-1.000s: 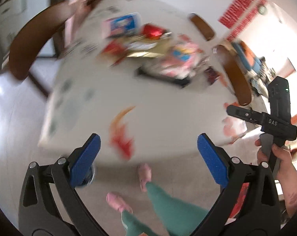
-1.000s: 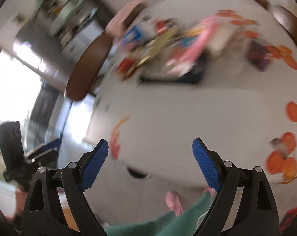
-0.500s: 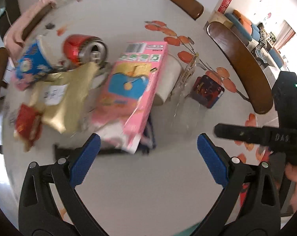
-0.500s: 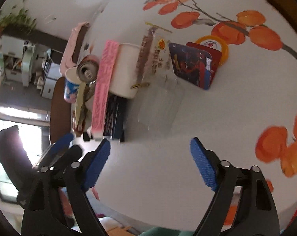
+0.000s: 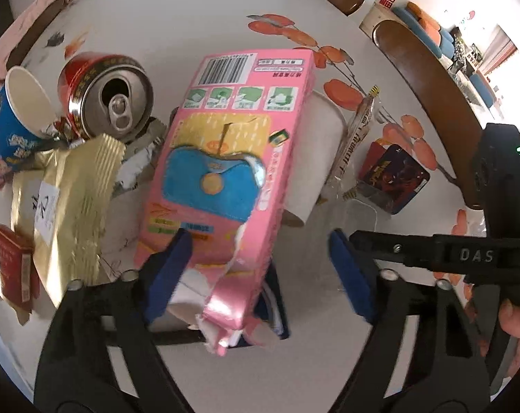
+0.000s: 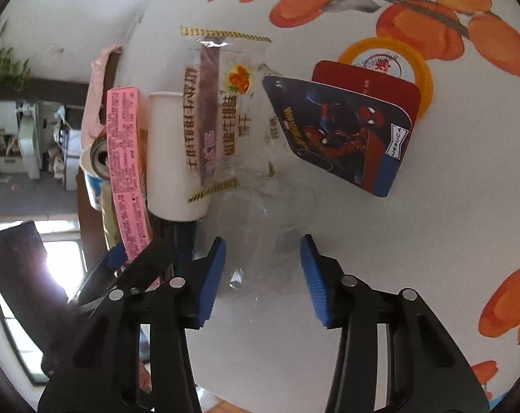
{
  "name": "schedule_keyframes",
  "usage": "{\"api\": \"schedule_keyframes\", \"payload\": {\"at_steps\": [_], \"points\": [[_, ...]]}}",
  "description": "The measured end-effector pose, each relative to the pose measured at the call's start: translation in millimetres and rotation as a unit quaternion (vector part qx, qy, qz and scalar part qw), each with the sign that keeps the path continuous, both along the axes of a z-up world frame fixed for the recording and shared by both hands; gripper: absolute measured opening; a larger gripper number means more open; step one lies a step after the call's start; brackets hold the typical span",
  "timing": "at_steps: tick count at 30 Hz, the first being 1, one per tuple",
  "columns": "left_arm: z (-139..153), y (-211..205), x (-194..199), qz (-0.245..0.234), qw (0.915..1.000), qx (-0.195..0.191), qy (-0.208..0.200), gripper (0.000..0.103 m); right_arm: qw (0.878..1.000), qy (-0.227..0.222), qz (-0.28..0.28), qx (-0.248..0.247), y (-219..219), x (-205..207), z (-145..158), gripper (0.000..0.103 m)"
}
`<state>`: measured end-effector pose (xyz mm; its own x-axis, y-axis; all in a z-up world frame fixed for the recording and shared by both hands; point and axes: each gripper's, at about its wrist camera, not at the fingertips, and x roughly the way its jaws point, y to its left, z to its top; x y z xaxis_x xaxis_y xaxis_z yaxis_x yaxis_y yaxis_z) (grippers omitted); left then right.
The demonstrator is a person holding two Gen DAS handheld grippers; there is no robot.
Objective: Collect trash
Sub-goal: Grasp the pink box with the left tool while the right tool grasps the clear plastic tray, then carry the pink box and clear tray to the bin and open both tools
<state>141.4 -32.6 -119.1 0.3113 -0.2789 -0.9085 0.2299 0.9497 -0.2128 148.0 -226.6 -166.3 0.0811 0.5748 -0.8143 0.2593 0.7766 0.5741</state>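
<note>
Both tongs lowered and closing, pink box between left tongs

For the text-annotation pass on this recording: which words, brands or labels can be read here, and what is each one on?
"DAS": on the right gripper.
"MESUCA": white tag on the Spider-Man card.
Pink box: barcode and print, too small to read.
Clear snack wrapper: Chinese print, not legible.
Gold pouch, blue paper cup, red can: print too blurred.

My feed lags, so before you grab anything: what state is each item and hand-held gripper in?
Red can: opened, tipped over.
Blue paper cup: empty, on its side.
Pink box: torn at near end.
Clear wrapper: crumpled, flat on the table.
Left hand-held gripper: closing around pink box.
Right hand-held gripper: closing around clear wrapper.
</note>
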Motion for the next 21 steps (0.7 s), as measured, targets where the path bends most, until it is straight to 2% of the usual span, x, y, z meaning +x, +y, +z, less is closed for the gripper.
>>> {"api": "schedule_keyframes", "payload": {"at_steps": [3,5,7,10,21], "points": [[2,1,1,0.002,0.9997,0.022,-0.009,0.038,1.0,-0.005,-0.005,0.003,-3,-4,0,0.042],[4,2,2,-0.001,0.9998,0.018,-0.003,0.035,1.0,-0.006,-0.012,0.013,-8,-8,2,0.031],[9,-3,-1,-0.013,0.9994,0.029,-0.01,0.027,1.0,-0.009,-0.011,0.02,-15,-10,6,0.022],[17,-5,-4,-0.017,0.9993,0.027,-0.019,0.02,1.0,-0.015,-0.007,0.013,-20,-13,12,0.005],[38,2,-25,-0.006,0.9994,0.004,-0.033,0.013,0.998,-0.032,-0.019,0.043,-31,-33,35,0.003]]}}
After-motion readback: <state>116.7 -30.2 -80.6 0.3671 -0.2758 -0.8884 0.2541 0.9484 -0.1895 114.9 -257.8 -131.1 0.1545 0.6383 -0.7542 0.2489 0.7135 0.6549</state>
